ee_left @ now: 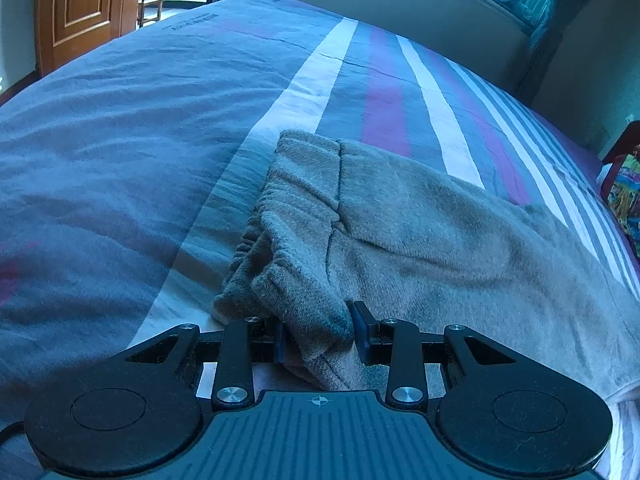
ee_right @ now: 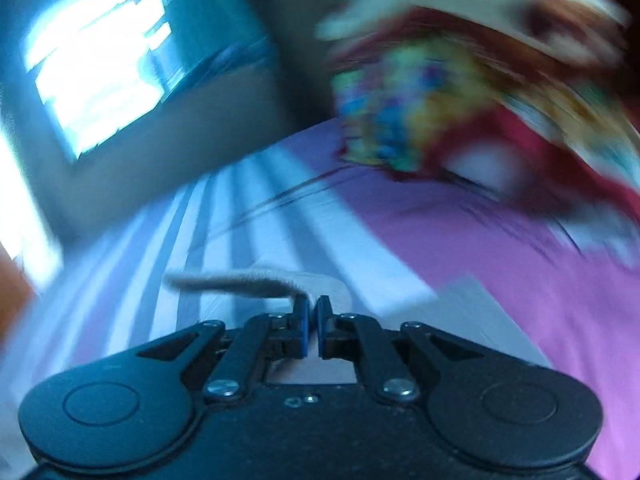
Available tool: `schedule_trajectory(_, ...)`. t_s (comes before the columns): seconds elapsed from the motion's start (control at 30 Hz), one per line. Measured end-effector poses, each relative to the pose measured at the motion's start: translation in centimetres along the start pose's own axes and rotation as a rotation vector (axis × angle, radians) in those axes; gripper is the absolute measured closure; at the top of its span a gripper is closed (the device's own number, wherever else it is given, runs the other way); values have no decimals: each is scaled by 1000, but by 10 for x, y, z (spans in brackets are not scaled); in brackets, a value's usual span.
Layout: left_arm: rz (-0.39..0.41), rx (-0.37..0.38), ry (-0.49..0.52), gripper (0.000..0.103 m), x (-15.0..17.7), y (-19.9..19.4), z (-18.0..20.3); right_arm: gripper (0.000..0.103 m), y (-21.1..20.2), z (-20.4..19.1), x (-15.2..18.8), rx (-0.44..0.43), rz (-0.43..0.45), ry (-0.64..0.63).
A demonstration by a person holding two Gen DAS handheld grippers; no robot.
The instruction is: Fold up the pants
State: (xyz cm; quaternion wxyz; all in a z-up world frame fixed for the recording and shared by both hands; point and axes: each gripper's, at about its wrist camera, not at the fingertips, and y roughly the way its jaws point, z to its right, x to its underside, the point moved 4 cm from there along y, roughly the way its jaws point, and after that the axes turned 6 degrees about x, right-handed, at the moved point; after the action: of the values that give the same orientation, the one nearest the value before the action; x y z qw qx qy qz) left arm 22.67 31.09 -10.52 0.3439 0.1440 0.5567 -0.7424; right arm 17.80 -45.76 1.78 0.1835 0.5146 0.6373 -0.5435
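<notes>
Between the fingers of the left gripper [ee_left: 318, 334] a thick bunch of the waistband end of the pants [ee_left: 400, 236] is clamped, the jaws held partly apart by the fabric. From that grip the grey-brown pants lie spread across the striped bedspread [ee_left: 160, 140], with the elastic waist bunched just ahead of the fingers.

At the right gripper [ee_right: 313, 312] the jaws stand almost together, and a thin grey-brown edge, judged to be part of the pants [ee_right: 240, 280], is pinched at the fingertips; heavy blur prevents confirmation of how securely it is held. A multicoloured heap [ee_right: 420, 100] lies beyond, well apart.

For a clean fold, the waistband should be kept anchored low by the left gripper while the far end is carried over. The lifted edge should be kept taut and level, so that no crease is trapped. Both edges should be aligned before release. A thin pinch may slip; sudden pulls should be avoided.
</notes>
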Motion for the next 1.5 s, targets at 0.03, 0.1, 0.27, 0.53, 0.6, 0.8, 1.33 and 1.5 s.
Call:
schedule_trajectory(0.03,-5,-1,0,69,-1,0,0,100,-2,23,11,14,-15,69)
schedule_trajectory(0.1,-13,-5,2,69,-2,1,1,100,13,61,36,82,-91,135)
schedule_trajectory(0.27,-19,-16,3,69,-4,3,2,88,22,117,62,85,-144,294)
schedule_trajectory(0.53,-13,-16,-14,69,-2,3,1,64,8,30,65,75,-82,-582)
schedule_trajectory(0.6,-13,-16,-13,69,-2,3,1,57,7,8,78,51,-56,-794)
schedule_trajectory(0.8,-14,-11,-16,69,-2,2,0,64,31,-32,101,46,-73,-1106)
schedule_trajectory(1.33,-10,19,-34,69,-2,0,-4,95,45,155,21,122,-192,243)
schedule_trajectory(1.5,17,73,-129,69,-5,-5,-13,80,43,163,25,49,-171,344)
